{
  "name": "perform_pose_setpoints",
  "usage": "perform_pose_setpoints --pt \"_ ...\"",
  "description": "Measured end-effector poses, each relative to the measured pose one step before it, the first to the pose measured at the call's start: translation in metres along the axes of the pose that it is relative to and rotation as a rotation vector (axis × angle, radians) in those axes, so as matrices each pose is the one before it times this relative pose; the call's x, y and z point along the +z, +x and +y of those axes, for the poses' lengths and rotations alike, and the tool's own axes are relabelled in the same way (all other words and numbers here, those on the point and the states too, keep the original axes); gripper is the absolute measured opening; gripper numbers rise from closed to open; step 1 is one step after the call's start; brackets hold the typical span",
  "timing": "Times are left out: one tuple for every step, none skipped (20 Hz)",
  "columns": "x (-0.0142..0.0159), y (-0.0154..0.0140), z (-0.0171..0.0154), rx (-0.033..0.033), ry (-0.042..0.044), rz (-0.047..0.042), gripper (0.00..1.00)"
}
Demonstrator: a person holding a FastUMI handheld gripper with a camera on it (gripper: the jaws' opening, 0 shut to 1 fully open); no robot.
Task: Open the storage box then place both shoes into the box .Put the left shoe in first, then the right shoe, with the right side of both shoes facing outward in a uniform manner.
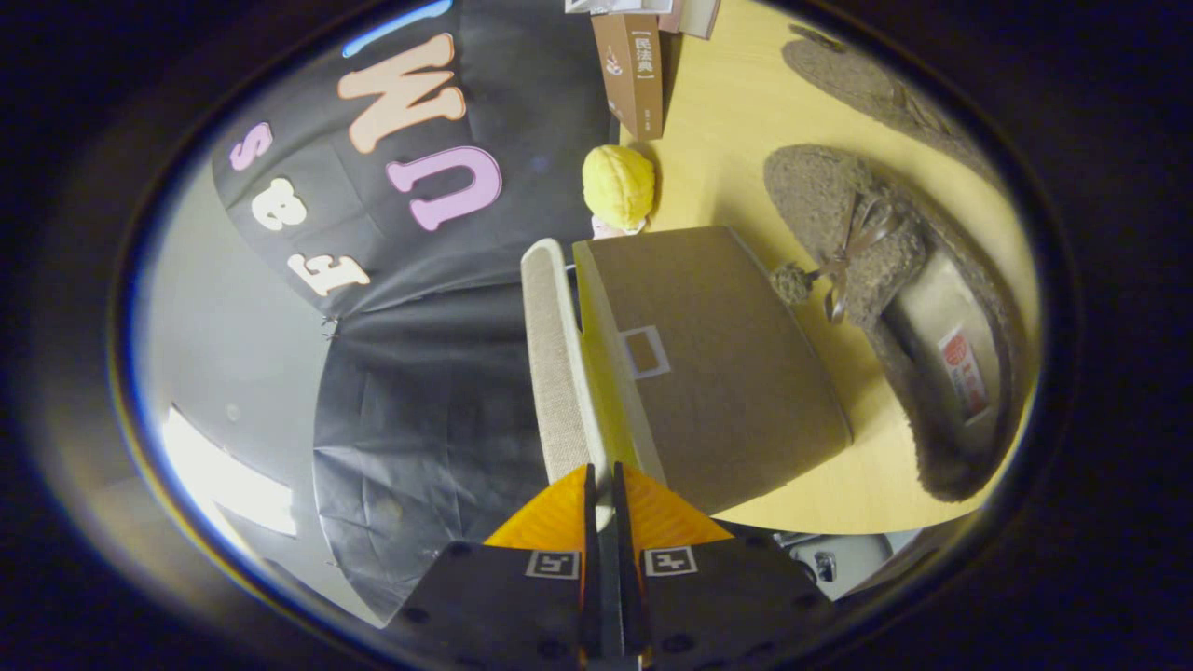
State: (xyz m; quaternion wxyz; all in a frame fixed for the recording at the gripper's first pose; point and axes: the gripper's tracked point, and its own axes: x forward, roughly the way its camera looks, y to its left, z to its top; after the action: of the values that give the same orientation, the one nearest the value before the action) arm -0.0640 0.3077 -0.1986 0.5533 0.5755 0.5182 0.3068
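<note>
The storage box (718, 391) is brown with a small label window and stands on the yellow table (736, 112), just ahead of my fingers. Its beige woven lid (553, 373) is swung a little away from the box body, leaving a narrow gap. My gripper (602, 499) is shut on the near edge of that lid. Two brown fuzzy shoes lie beyond the box. The nearer shoe (839, 214) has a ribbon bow, and its opening faces me. The other shoe (867, 84) lies farther off on the table.
A yellow bumpy ball-like object (618, 184) sits against the far end of the box. A brown upright book box (634, 70) stands behind it. The table's edge runs close to the near end of the box.
</note>
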Motion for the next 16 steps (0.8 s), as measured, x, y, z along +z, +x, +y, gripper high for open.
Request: perform_pose_setpoints --pt "-0.00230 0.00033 0.00640 0.01497 -0.00531 0.01074 0.22" --pt "-0.00284 0.00179 0.00700 0.01429 -0.01095 0.01188 0.19" --pt "-0.00311 0.00318 0.00479 0.00093 -0.01872 0.00531 0.17" --pt "-0.00418 0.01224 0.00895 0.01906 -0.01080 0.00284 0.14" --pt "0.00189 -0.00705 0.01026 0.01999 -0.01374 0.00657 0.11" --pt "-0.00039 0.00505 0.00893 0.01313 -0.01529 0.00644 0.09" --pt "-0.00233 0.00185 0.00942 0.01610 -0.01710 0.00713 0.06" --pt "-0.00246 0.00572 0.01191 0.02032 -0.01384 0.00953 0.05" --pt "-0.00333 0.00606 0.01034 0.01720 -0.01522 0.00963 0.05" --pt "-0.00182 0.00801 0.00793 0.01022 -0.01401 0.01096 0.04" --pt "-0.00376 0.00829 0.00931 0.01408 -0.00949 0.01342 0.04" --pt "-0.00449 0.00860 0.00892 0.01307 -0.00591 0.01576 0.04" --pt "-0.00389 0.01226 0.00627 0.00578 -0.00413 0.01617 0.03" --pt "-0.00285 0.00961 0.00452 0.00508 -0.00140 0.01414 0.03" --pt "-0.00426 0.01083 0.00406 -0.00068 -0.00127 0.01534 0.03" --pt "-0.00234 0.01197 0.00149 0.00024 -0.00103 0.01366 0.03"
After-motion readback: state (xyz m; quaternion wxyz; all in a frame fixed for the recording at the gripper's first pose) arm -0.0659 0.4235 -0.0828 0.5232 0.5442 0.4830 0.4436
